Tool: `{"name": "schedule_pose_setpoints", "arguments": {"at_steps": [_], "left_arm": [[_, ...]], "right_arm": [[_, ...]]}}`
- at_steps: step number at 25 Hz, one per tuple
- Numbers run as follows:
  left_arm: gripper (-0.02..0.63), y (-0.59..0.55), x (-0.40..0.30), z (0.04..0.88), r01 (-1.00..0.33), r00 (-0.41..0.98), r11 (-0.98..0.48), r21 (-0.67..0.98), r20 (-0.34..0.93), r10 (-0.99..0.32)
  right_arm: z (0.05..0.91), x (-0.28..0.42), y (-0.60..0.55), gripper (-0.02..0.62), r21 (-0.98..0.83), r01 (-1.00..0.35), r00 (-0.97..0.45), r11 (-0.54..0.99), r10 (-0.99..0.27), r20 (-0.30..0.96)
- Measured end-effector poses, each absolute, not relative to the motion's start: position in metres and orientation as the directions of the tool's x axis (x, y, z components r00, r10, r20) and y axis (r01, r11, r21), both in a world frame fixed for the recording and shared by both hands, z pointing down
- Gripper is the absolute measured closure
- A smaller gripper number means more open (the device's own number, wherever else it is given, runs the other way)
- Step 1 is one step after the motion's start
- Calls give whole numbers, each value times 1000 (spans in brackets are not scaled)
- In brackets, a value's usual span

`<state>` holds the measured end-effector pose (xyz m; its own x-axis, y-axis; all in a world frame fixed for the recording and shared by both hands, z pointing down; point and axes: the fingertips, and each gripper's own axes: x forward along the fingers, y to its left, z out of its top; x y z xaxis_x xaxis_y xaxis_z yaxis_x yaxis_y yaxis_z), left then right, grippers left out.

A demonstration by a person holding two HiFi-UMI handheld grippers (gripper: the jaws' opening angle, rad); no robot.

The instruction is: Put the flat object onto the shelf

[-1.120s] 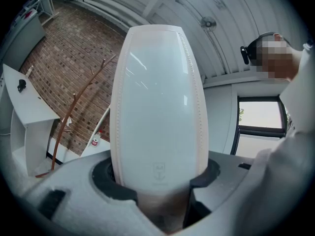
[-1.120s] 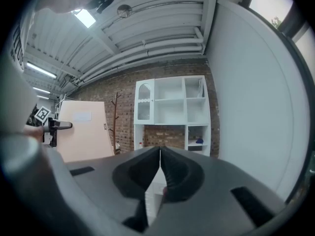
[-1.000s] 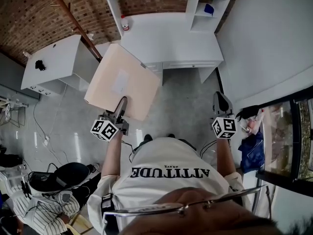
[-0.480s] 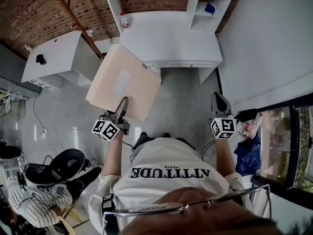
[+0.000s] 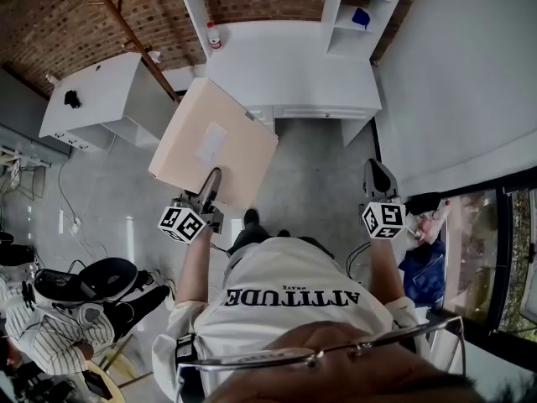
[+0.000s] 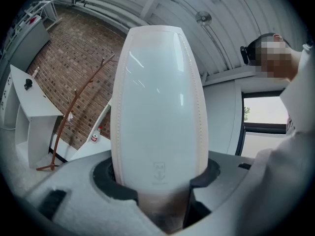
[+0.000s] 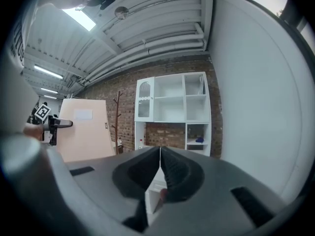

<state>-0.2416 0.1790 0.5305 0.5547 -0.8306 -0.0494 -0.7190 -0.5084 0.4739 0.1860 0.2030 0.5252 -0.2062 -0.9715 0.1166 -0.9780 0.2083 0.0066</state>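
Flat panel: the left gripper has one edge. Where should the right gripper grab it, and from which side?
Likely the flat panel's right-hand edge, approached from the right, opposite the left gripper. Its faces are far too broad for jaws. Only its thickness fits, as the left grip shows. The right gripper is shut and empty, so open it first.

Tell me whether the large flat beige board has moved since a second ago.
Yes, slightly: the large flat beige board has edged right, closer to the white shelf unit's left front corner.

Small bottle (image 5: 215, 37) on white shelf (image 5: 294, 67)
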Motion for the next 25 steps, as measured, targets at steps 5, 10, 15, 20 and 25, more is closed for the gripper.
{"name": "schedule_pose_setpoints", "arguments": {"at_steps": [5, 10, 15, 20, 25], "left_arm": [[337, 176, -242, 529, -724, 551, -510, 464, -54, -833], [337, 168, -243, 528, -728, 549, -510, 458, -56, -834], [337, 131, -242, 529, -719, 560, -522, 459, -63, -826], [337, 90, -245, 538, -709, 575, -528, 468, -49, -816], [337, 47, -245, 542, -689, 603, -552, 470, -50, -796]], "right_arm": [[529, 190, 205, 568, -1, -980, -199, 200, -972, 126], [531, 187, 202, 568, -3, -978, -206, 207, -970, 130], [531, 187, 171, 568, 8, -980, -194, 197, -971, 141], [534, 184, 139, 566, 23, -983, -178, 184, -971, 158], [541, 176, 107, 566, 28, -985, -163, 170, -971, 174]]}}
